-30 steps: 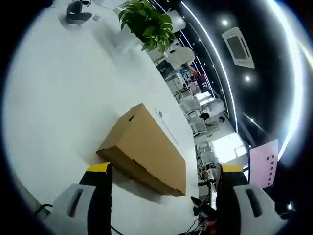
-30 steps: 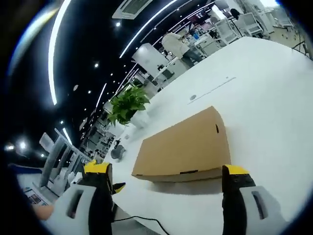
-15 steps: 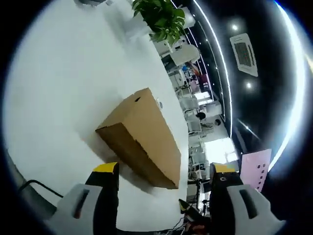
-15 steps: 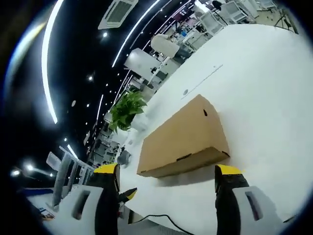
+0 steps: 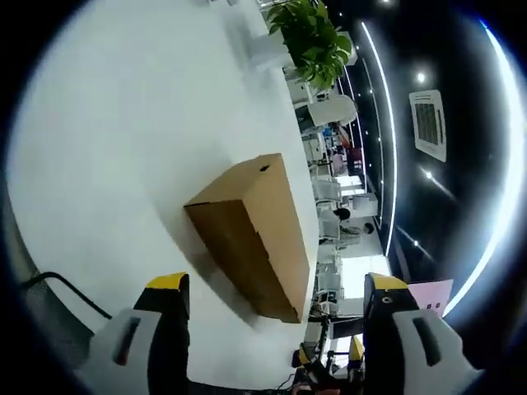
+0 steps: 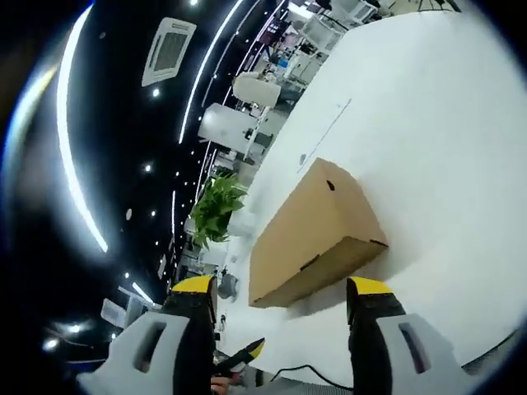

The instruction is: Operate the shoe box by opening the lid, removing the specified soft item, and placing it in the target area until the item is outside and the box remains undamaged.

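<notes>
We see the shoe box lying closed on the table at centre frame, with the potted plant beyond it near the upper edge.

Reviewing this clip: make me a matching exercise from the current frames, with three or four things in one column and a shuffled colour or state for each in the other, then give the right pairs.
Things:
1. shoe box
2. potted plant
3. table
4. left gripper

Colour or state:
A. green leaves
B. white, bare surface
C. open, with yellow-tipped jaws spread apart
D. brown cardboard, lid shut

Right pairs: 1-D, 2-A, 3-B, 4-C
</notes>
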